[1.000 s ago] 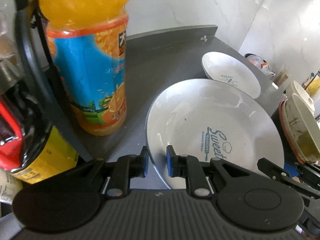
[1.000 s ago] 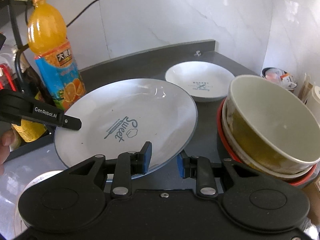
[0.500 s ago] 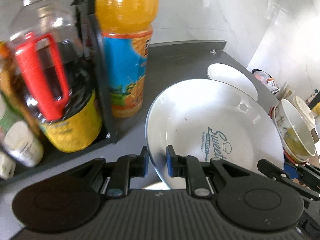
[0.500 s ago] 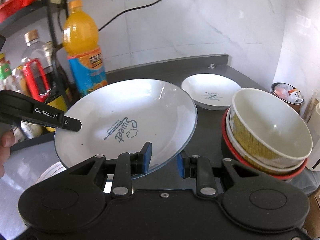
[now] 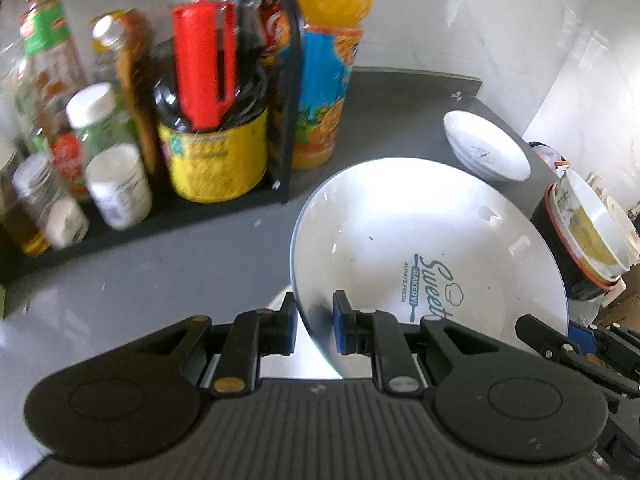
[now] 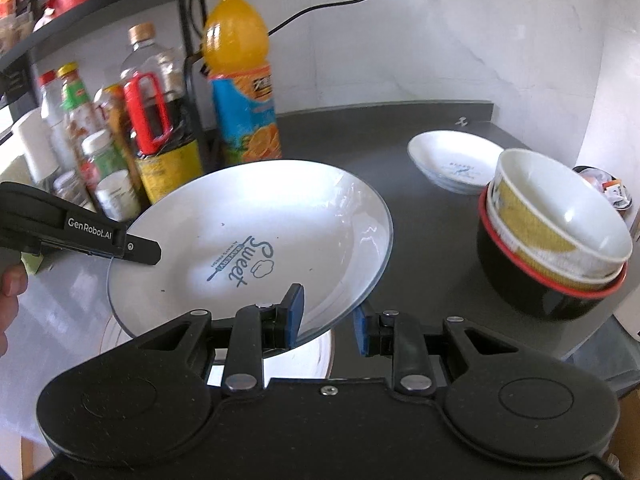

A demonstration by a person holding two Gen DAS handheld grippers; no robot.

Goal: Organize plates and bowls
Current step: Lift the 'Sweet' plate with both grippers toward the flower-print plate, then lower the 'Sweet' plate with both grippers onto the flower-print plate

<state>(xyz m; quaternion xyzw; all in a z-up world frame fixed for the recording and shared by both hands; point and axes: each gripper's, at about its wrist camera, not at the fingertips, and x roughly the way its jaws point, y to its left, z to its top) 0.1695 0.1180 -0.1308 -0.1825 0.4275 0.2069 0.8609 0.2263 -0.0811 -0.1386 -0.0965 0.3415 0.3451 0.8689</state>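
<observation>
A large white plate (image 5: 400, 232) printed "Sweet Bakery" hangs tilted above the grey counter (image 6: 432, 248), held from both sides. My left gripper (image 5: 316, 322) is shut on its left rim, and my right gripper (image 6: 328, 320) is shut on its near right rim. Under it, a second white plate (image 6: 308, 356) lies on the counter, mostly hidden. A small white plate (image 6: 456, 160) sits near the back corner. A stack of bowls (image 6: 560, 232), yellow-and-white ones inside a black one with a red rim, stands at the right.
A black rack (image 5: 286, 128) at the left holds several sauce bottles and jars. An orange juice bottle (image 6: 240, 80) stands beside it. White marble walls close off the back and right. A person's hand (image 6: 10, 292) shows at the left edge.
Both grippers have drawn back from the back corner with the large plate between them. The rack of bottles has come into view on the left, and the small plate and bowls look farther off.
</observation>
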